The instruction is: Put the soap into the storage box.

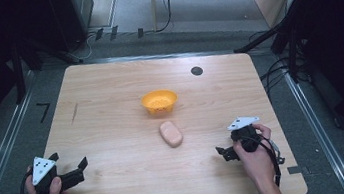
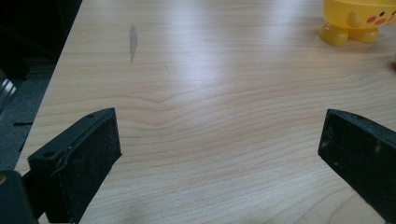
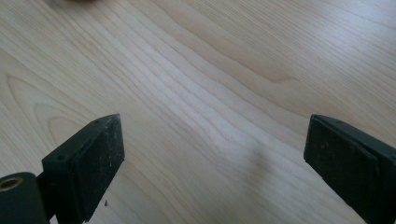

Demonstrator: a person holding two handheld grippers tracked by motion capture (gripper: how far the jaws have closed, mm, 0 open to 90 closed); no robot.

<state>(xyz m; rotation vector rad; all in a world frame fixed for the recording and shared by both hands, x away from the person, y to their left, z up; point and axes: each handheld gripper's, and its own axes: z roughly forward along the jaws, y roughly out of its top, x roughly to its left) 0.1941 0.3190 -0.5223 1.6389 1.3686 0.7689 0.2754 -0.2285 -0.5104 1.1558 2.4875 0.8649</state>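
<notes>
Between the two wide-open, empty claws, left [image 1: 82, 168] and right [image 1: 223, 152], lies what looks like a bread roll [image 1: 171, 134].

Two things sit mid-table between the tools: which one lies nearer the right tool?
The pink bread-like lump, lying flat nearest the table's front. The yellow bowl stands farther back. The right tool is open, empty and apart from both.

My left gripper [image 1: 71, 173] and my right gripper [image 1: 228, 153] are both black, each topped by a grey three-cornered plate dotted with dark marks. Black cables loop from them past my wrists. In the gripper views my jaws are matte black blocks with dusty, scuffed pads and small screw holes. My right wrist wears what may be a dark strap.
</notes>
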